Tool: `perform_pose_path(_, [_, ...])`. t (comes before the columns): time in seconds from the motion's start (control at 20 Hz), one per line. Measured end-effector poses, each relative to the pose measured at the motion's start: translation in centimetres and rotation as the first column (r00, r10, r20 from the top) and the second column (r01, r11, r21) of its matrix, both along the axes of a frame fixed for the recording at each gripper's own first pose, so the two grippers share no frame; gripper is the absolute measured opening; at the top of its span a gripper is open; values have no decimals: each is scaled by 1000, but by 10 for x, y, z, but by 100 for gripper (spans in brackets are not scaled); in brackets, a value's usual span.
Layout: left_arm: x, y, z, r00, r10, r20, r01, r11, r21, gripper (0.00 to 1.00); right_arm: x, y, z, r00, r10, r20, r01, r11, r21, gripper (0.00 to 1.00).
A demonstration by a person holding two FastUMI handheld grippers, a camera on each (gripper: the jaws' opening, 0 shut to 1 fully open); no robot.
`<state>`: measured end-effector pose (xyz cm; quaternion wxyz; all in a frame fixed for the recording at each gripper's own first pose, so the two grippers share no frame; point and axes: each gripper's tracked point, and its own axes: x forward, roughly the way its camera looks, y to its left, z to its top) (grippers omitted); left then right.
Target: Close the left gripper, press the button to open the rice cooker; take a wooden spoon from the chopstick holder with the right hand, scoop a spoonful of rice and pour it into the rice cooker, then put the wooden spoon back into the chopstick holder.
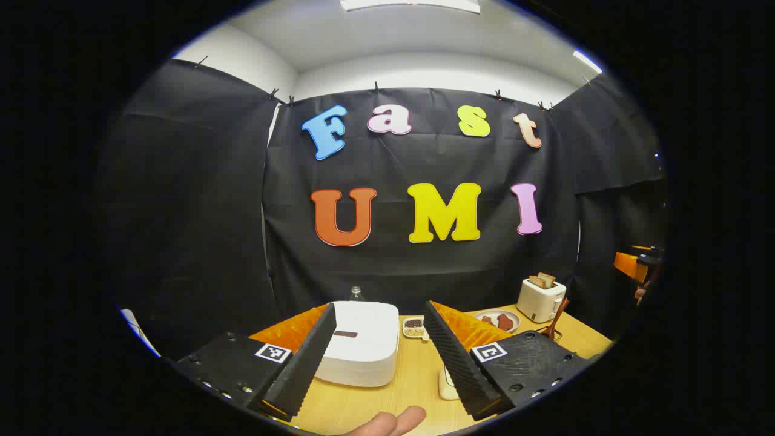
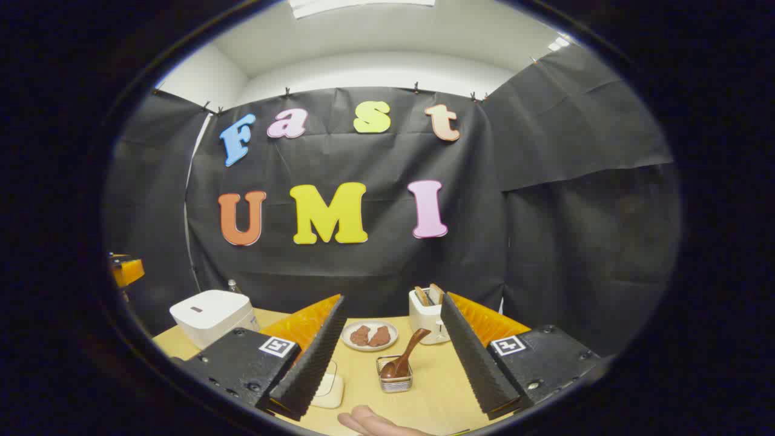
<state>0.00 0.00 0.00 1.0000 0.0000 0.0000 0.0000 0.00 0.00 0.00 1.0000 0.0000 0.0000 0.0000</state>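
Your white, square, closed rice cooker point(image 1: 362, 348) sits lower centre on the pale wooden desk point(image 1: 412, 381), dead ahead between the left hand-held gripper point(image 1: 380, 357)'s 2 parted fingers. The right hand-held gripper point(image 2: 392, 354), also apart, faces the brown wooden spoon point(image 2: 402, 361).

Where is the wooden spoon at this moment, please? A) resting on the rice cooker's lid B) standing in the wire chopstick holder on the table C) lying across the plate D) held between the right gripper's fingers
B: in the right gripper view the wooden spoon leans inside the chopstick holder, and the open right gripper holds nothing.
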Motion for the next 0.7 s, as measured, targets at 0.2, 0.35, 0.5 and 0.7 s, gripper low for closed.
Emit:
perform_pose_path(0.2, [2, 0, -4, 1000, 6, -10, -6, 1000, 3, 93, -1, -13, 2, 999, -27, 28, 26, 1000, 16, 96])
perform_pose_path(0.35, [2, -4, -5, 1000, -8, 5, 8, 999, 32, 93, 0, -17, -3, 1000, -26, 16, 26, 999, 20, 96])
perform_pose_path(0.5, [6, -5, -8, 1000, -10, 1, 10, 1000, 24, 93, 4, -24, -2, 998, -53, 26, 52, 998, 21, 96])
perform_pose_path(0.7, [8, -12, -17, 999, -28, -19, 29, 999, 43, 93, 9, -19, -11, 1000, -21, 4, 21, 999, 34, 100])
